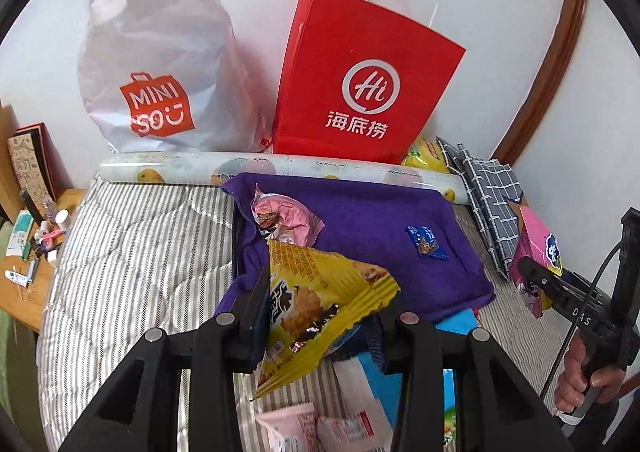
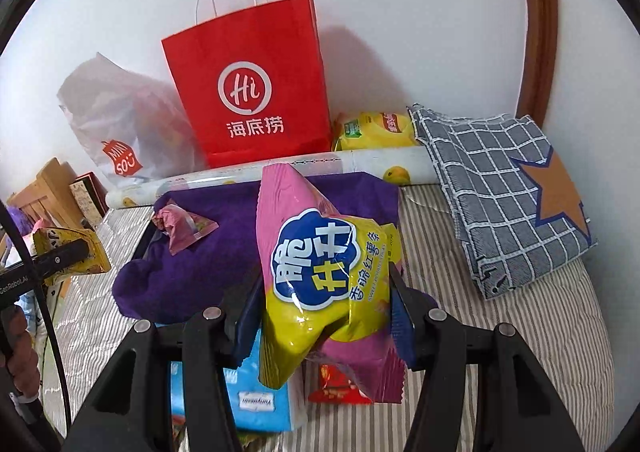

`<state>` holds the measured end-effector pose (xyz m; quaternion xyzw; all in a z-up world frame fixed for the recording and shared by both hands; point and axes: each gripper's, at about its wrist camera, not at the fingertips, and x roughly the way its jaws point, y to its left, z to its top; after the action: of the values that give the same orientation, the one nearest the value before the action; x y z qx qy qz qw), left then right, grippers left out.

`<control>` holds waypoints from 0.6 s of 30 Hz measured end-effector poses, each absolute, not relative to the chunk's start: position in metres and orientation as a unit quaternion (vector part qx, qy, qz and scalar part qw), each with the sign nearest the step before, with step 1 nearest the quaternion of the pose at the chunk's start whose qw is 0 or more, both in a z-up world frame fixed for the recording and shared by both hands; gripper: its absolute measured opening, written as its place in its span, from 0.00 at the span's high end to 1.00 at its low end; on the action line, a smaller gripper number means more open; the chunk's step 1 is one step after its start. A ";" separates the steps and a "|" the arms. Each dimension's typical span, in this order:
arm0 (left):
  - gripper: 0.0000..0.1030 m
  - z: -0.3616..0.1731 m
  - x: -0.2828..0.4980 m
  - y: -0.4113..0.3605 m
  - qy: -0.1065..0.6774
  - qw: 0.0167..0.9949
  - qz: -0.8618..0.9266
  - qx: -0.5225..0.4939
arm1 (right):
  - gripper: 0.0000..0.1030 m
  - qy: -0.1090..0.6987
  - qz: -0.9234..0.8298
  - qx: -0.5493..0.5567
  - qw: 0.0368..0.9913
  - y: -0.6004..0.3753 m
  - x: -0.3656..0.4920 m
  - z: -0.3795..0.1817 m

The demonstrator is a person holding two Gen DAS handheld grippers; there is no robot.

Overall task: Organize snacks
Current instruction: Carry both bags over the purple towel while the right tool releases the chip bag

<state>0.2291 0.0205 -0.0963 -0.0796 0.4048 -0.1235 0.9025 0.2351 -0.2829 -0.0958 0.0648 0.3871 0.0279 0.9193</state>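
While both grippers tilt down over the striped bed (image 1: 132,236), we see the left gripper (image 1: 320,316) clamped on a yellow snack packet (image 1: 320,304) and the right gripper (image 2: 324,316) clamped on a pink-and-yellow chip bag (image 2: 320,276), each held above the purple towel (image 1: 360,219). On that towel we note a pink wrapper (image 1: 286,217) and a small blue candy (image 1: 426,242). Behind, a red paper bag (image 2: 256,91) and a white plastic bag (image 1: 160,63) stand against the wall, contents hidden.
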 end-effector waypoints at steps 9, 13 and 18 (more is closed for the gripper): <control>0.63 -0.121 0.263 0.017 0.423 0.893 -0.131 -0.086 | 0.47 0.402 0.035 0.065 0.912 -0.279 0.268 -0.117; 0.63 -0.132 0.278 0.015 0.432 0.887 -0.135 -0.091 | 0.47 0.409 0.035 0.058 0.910 -0.278 0.283 -0.127; 0.63 -0.143 0.296 0.011 0.439 0.883 -0.136 -0.090 | 0.47 0.416 0.036 0.063 0.906 -0.280 0.295 -0.141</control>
<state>0.2961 0.0115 -0.1429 -0.0897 0.4391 -0.1365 0.8835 0.2955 -0.2796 -0.1412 0.0634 0.4162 0.0363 0.9063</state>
